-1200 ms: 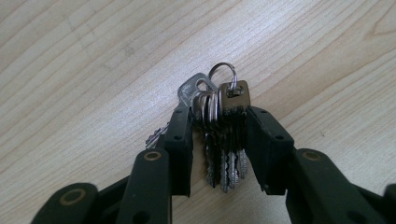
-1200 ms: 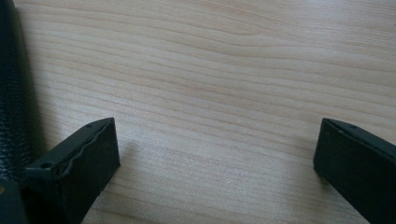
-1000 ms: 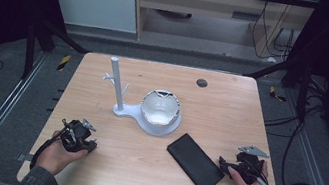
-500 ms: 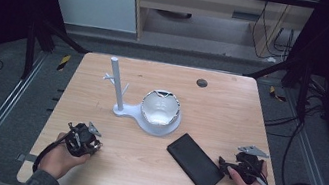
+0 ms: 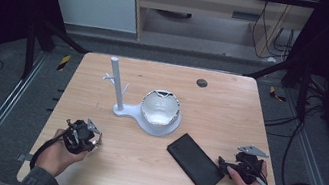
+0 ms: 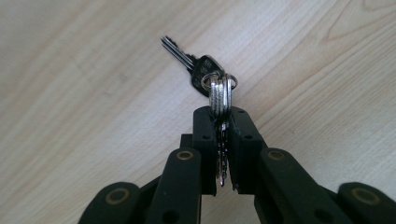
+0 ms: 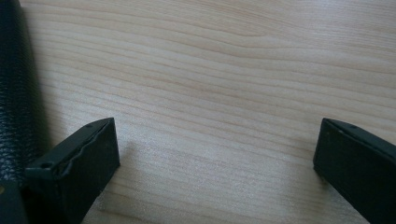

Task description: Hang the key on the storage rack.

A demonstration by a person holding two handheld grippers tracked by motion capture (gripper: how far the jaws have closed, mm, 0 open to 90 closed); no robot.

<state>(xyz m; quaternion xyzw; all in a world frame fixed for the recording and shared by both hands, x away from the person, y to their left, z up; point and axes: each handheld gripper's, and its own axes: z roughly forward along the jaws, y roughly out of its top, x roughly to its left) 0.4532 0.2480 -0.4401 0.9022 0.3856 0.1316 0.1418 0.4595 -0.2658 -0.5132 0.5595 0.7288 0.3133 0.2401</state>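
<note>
A bunch of silver keys (image 6: 219, 93) on a ring stands pinched edge-on above the table (image 6: 93, 70). One black-headed key (image 6: 194, 65) juts away, blade slanting up-left

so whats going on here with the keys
A person works at a wooden table with a gripper in each hand. The left gripper has just closed its jaws on a bunch of keys near the table's front left. The right gripper rests open beside a black case. A white stand and bowl wait mid-table.
</note>
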